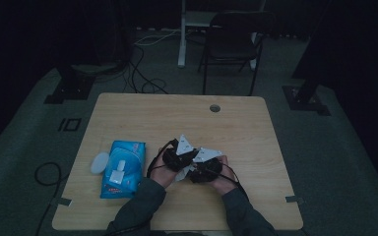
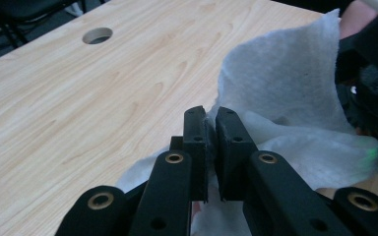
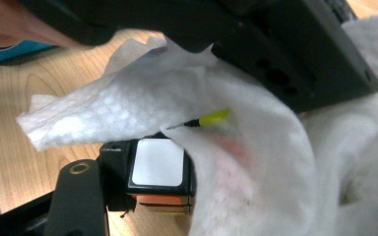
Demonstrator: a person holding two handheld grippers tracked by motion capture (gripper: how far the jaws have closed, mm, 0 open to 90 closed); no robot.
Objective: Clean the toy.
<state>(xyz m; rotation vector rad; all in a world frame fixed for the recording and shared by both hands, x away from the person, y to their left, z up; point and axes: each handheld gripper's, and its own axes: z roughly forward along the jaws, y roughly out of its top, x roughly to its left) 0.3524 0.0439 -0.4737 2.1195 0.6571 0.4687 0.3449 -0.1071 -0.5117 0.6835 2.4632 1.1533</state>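
Two grippers sit close together over the near middle of the table (image 1: 128, 113), and I read this as wiping a puzzle cube with a wet wipe; nearest me, the left gripper (image 2: 210, 123) has its jaws nearly closed on a fold of the white wipe (image 2: 280, 83), while the right gripper (image 3: 142, 191) is clamped on the small colour cube (image 3: 156, 169), white face up with orange and yellow edges below, the wipe draped over most of it; just left of my hands lies the blue wet-wipe pack (image 1: 123, 168) with its flap lifted, and a small whitish round thing (image 1: 99, 162) beside it that I cannot identify; farther off, the cable hole (image 1: 215, 108) and a dark chair (image 1: 231, 42). My worry is that a hard tug on the wipe could tear it or twist the cube out of the right jaws; the cloth hides my grip.
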